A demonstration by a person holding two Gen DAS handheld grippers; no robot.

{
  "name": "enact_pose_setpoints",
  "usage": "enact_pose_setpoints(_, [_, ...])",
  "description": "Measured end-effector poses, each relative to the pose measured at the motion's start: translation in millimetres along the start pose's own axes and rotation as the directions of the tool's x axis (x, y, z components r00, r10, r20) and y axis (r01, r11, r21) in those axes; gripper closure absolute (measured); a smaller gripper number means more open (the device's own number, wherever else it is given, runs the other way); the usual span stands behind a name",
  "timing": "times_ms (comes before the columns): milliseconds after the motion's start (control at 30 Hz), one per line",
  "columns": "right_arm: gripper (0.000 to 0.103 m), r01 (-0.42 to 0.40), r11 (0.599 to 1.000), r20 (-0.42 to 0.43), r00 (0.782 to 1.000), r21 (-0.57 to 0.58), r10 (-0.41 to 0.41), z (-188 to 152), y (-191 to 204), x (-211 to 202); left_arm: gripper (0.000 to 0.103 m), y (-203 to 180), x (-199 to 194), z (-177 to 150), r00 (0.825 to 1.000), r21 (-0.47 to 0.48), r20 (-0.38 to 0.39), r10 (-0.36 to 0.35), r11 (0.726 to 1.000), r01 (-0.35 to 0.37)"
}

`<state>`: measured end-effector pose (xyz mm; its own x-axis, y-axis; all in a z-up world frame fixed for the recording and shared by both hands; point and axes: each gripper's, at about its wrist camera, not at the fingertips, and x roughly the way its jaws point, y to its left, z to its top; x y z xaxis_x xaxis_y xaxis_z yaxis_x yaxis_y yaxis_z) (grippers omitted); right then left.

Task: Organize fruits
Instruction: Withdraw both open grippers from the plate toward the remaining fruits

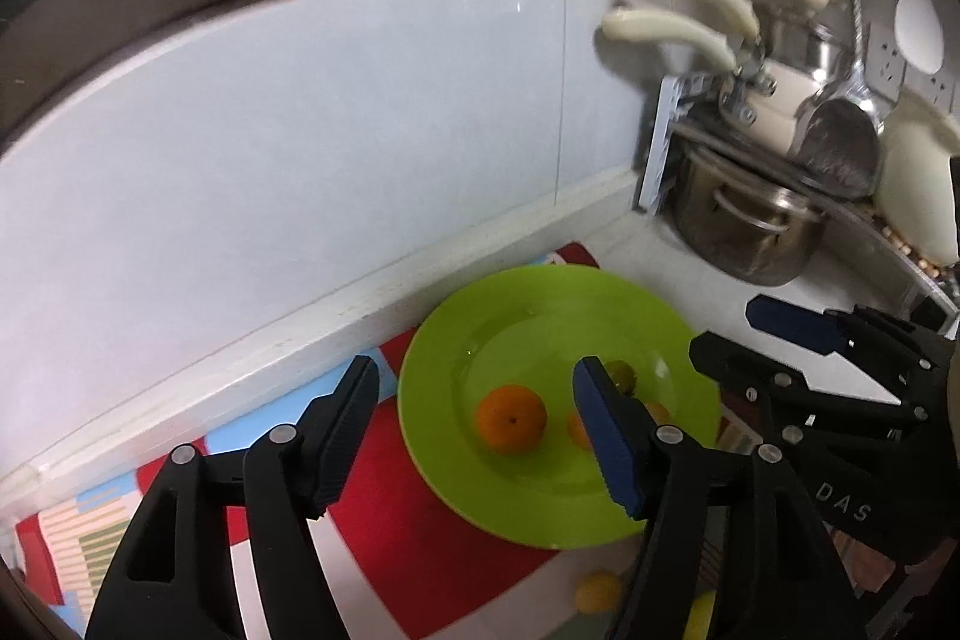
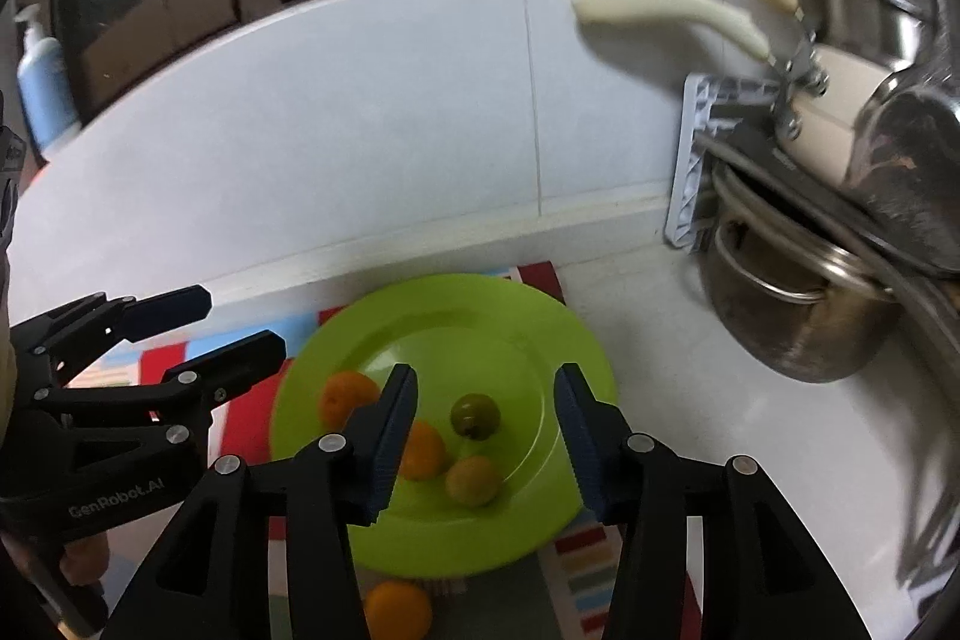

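Observation:
A lime green plate (image 2: 540, 316) lies on a colourful mat by the wall; it also shows in the left wrist view (image 1: 540, 298). On it lie an orange (image 1: 510, 418), a second orange (image 2: 423, 451), a green fruit (image 2: 475, 415) and a yellowish fruit (image 2: 473, 481). My left gripper (image 1: 480, 436) is open and empty above the plate's left part. My right gripper (image 2: 486, 442) is open and empty above the fruits. Another orange (image 2: 397, 610) lies on the mat before the plate. A yellow fruit (image 1: 597, 592) lies off the plate too.
A steel pot (image 2: 798, 316) and a rack with pans with cream handles (image 2: 678, 10) stand at the right. A white tiled wall (image 1: 300, 160) runs behind the plate. A blue soap bottle (image 2: 42, 82) stands at the far left.

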<state>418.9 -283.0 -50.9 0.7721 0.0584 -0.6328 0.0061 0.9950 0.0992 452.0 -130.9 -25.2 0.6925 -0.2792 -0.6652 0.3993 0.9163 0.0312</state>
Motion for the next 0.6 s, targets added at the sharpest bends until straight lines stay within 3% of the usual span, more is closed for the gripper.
enact_pose_setpoints(467, [0.047,0.030,0.999,0.106,0.994,-0.039,-0.025,-19.2,43.7,-94.7,0.020,8.3,-111.2,-31.0,0.989,-0.008,0.137,0.058,0.998,-0.058])
enact_pose_setpoints(600, [0.040,0.032,0.998,0.129,0.991,-0.049,-0.025,-30.7,59.0,-117.3,0.017,12.1,-139.2,-45.2,0.984,0.000,0.165,0.070,0.997,-0.071])
